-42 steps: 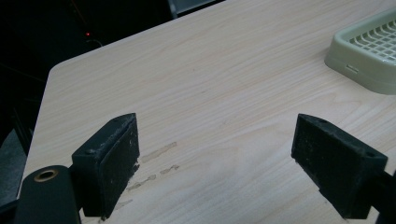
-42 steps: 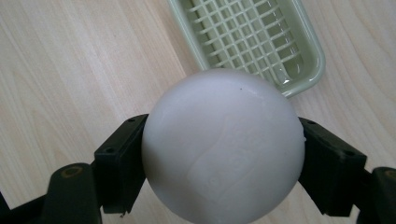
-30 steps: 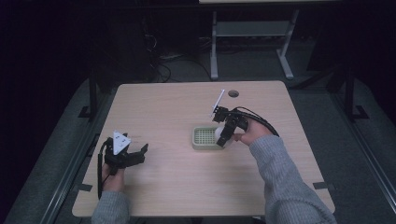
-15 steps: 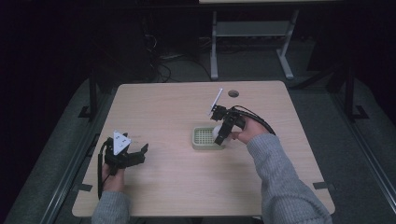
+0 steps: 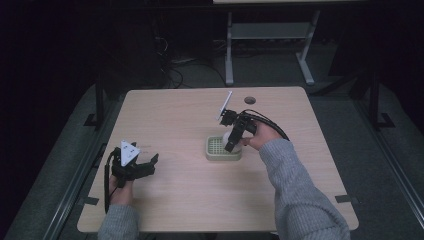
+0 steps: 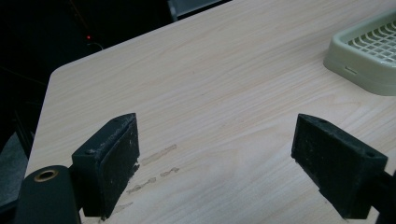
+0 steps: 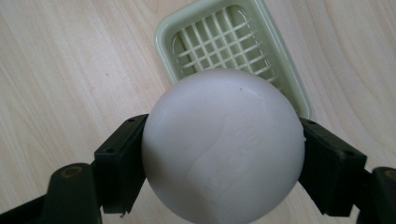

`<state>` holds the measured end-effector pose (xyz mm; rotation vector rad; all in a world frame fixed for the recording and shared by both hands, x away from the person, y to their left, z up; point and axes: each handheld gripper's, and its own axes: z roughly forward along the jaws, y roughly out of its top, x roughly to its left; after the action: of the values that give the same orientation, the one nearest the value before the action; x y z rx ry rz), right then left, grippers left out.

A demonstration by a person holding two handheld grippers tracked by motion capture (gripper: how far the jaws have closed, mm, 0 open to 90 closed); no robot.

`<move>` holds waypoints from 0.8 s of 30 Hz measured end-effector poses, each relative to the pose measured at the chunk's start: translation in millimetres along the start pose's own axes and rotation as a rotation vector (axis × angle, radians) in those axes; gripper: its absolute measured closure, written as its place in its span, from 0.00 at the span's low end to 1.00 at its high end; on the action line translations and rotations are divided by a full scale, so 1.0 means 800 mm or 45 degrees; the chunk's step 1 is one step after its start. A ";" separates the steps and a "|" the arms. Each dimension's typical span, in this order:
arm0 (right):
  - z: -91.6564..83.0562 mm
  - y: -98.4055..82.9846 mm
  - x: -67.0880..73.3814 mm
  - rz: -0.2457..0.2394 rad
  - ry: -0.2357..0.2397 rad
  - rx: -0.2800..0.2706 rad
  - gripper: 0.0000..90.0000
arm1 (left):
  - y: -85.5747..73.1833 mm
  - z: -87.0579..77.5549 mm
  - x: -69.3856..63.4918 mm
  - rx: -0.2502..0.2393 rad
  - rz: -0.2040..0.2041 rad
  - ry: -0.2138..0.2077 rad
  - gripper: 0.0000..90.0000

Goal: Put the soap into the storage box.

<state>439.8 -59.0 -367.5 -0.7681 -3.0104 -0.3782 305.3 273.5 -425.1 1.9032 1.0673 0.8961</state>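
Observation:
My right gripper (image 7: 222, 172) is shut on a round white soap bar (image 7: 222, 144), held above a pale green slatted soap dish (image 7: 229, 42). From the high view, that gripper (image 5: 231, 142) hangs over the dish (image 5: 216, 154) near the table's middle, with the white soap (image 5: 227, 136) between its jaws. At the table's left front, my left gripper (image 5: 147, 164) rests low and open. Its two black jaws stand wide apart with bare wood between them (image 6: 215, 154), and the dish's corner (image 6: 369, 51) shows at the upper right.
The wooden table (image 5: 175, 115) has a round cable hole (image 5: 250, 100) at the back right. A metal table frame (image 5: 265, 35) and cables lie on the dark floor behind. The table's left edge (image 6: 46, 93) is close to my left gripper.
My right gripper with the soap has shifted slightly over the dish. The left gripper has stayed in place.

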 end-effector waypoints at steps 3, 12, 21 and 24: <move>0.003 0.004 -0.001 -0.009 0.009 0.013 0.26 | 0.000 0.000 0.000 -0.005 0.004 0.002 0.16; 0.008 0.019 -0.003 -0.016 0.006 0.003 0.26 | 0.001 0.000 -0.001 0.005 0.003 -0.002 0.16; 0.016 0.026 -0.005 -0.014 -0.009 0.014 0.26 | 0.000 0.000 0.000 0.006 0.007 -0.003 0.16; 0.020 0.027 -0.005 -0.013 -0.013 0.019 0.26 | 0.000 0.000 0.000 0.004 0.002 0.000 0.16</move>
<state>454.7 -38.7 -378.0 -0.7569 -3.0241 -0.3527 305.5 273.9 -425.2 1.9070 1.0676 0.8956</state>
